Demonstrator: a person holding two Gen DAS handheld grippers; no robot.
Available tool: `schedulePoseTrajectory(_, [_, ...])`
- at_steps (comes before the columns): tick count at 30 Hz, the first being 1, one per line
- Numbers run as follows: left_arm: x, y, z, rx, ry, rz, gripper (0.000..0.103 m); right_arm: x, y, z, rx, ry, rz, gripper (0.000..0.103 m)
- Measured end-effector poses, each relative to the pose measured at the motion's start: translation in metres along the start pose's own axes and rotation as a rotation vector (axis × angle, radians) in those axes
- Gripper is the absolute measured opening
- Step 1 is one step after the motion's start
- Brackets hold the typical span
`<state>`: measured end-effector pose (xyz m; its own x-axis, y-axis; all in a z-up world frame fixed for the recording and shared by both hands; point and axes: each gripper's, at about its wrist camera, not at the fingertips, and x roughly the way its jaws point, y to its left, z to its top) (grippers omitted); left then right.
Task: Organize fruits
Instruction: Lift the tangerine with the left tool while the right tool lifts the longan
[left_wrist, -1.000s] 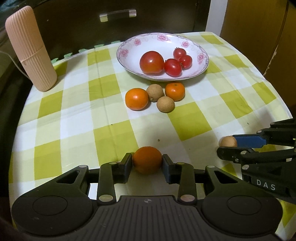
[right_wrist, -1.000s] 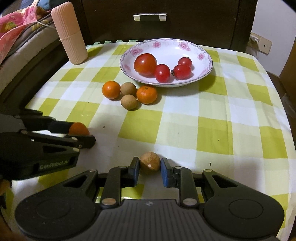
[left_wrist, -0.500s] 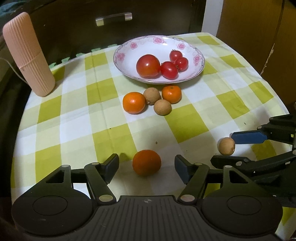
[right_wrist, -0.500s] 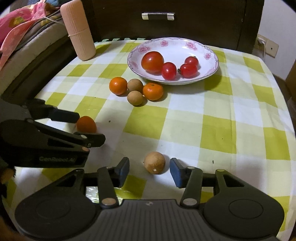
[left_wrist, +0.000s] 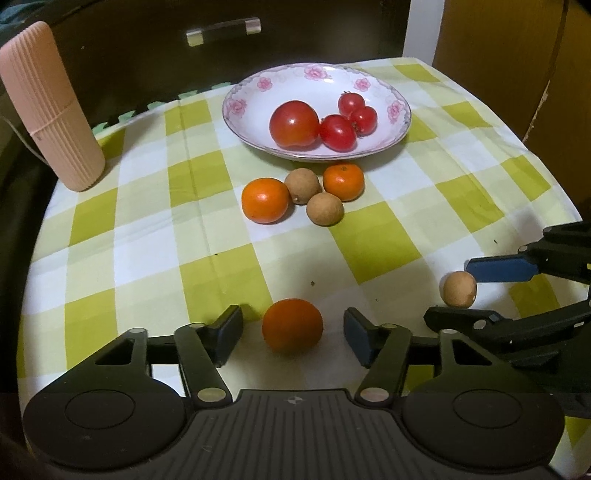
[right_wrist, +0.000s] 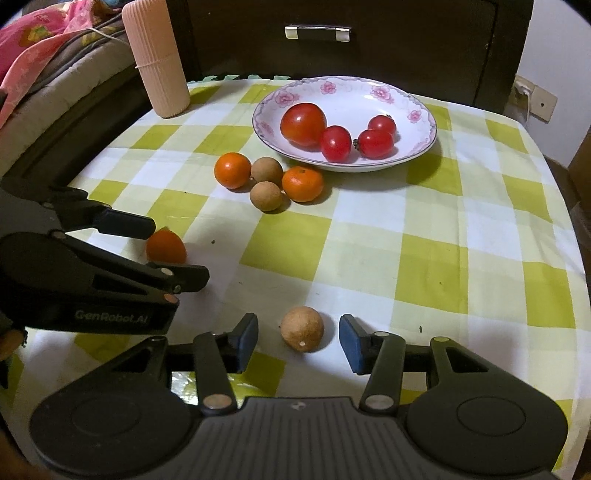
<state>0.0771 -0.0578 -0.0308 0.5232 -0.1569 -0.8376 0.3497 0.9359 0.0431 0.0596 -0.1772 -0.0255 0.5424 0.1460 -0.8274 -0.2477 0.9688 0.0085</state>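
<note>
A floral plate (left_wrist: 400, 110) holds four tomatoes (left_wrist: 294, 123). The left gripper (left_wrist: 291, 334), jaws closing, straddles a mandarin (left_wrist: 292, 324) untouched; the right gripper (right_wrist: 298, 338) stands spread around a longan (right_wrist: 302, 328).

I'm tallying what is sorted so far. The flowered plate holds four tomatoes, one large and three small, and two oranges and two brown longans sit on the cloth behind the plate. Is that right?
Not quite. The two oranges and two longans lie in front of the plate, on its near side, not behind it. The right wrist view shows this. The plate does hold four tomatoes, one large and three small.
</note>
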Motion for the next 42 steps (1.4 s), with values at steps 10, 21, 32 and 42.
schedulePoseTrajectory(10, [-0.002,0.001,0.001,-0.008,-0.004,-0.017,0.042,-0.001,0.000,0.001,0.010,0.022,-0.053,0.025])
schedulePoseTrajectory(21, [-0.008,0.002,0.005,-0.024,-0.020,-0.045,0.041,-0.003,-0.001,0.005,0.038,0.010,-0.030,0.023])
schedulePoseTrajectory(32, [-0.014,0.002,0.009,-0.043,-0.038,-0.062,0.041,-0.004,0.001,0.017,0.072,-0.019,-0.009,0.023])
schedulePoseTrajectory(42, [-0.015,0.004,0.012,-0.058,-0.041,-0.071,0.041,-0.005,0.001,0.021,0.099,-0.030,0.004,0.023])
